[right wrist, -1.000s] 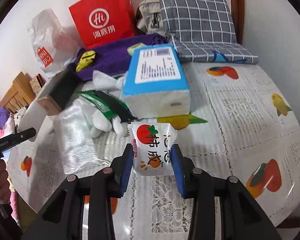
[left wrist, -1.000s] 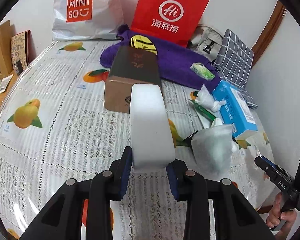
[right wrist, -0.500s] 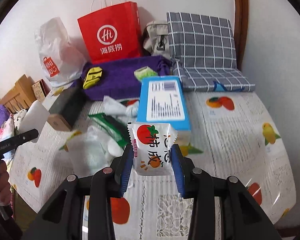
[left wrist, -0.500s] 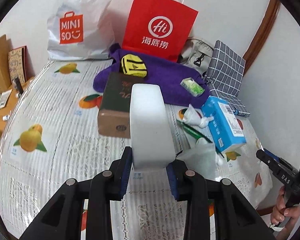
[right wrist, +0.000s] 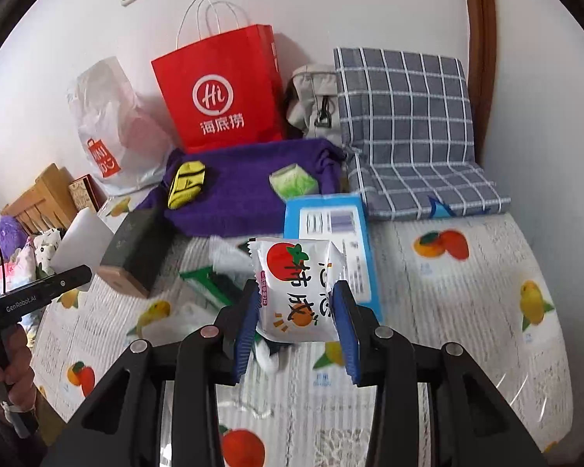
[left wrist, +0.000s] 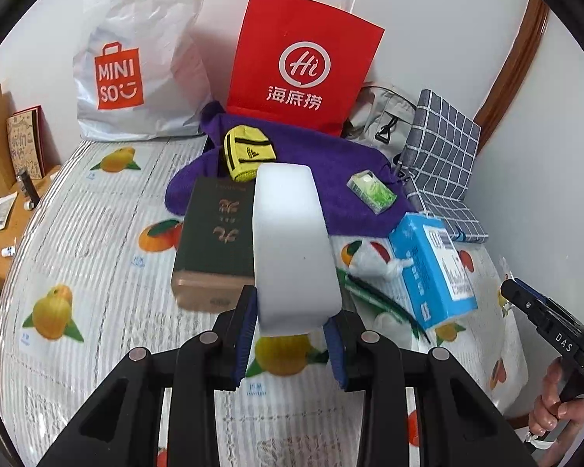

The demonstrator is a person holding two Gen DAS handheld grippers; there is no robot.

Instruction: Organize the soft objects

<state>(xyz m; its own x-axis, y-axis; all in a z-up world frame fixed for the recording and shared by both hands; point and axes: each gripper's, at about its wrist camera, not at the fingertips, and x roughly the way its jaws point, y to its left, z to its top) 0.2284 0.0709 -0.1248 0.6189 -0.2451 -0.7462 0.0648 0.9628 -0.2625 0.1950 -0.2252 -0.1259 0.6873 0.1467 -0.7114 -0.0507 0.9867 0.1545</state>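
My left gripper (left wrist: 290,321) is shut on a white foam sponge block (left wrist: 290,249), held up above the table. The same sponge (right wrist: 82,241) shows at the left of the right wrist view, with the left gripper (right wrist: 39,292) under it. My right gripper (right wrist: 296,323) is shut on a white snack packet with a tomato print (right wrist: 298,290), also lifted off the table. In the left wrist view the right gripper (left wrist: 549,327) sits at the right edge in a person's hand. A purple towel (left wrist: 323,171) at the back carries a yellow pouch (left wrist: 247,151) and a small green tissue pack (left wrist: 372,191).
A dark box (left wrist: 216,241) and a blue tissue box (left wrist: 432,268) lie on the fruit-print tablecloth (left wrist: 89,233), with green and white wrappers (left wrist: 373,292) between them. A red paper bag (left wrist: 303,58), a white plastic bag (left wrist: 136,58), a grey bag (right wrist: 315,101) and a checked cushion (right wrist: 405,116) line the wall.
Both grippers have risen and drawn back from the table, each still holding its item. More of the bags and wall has come into view.
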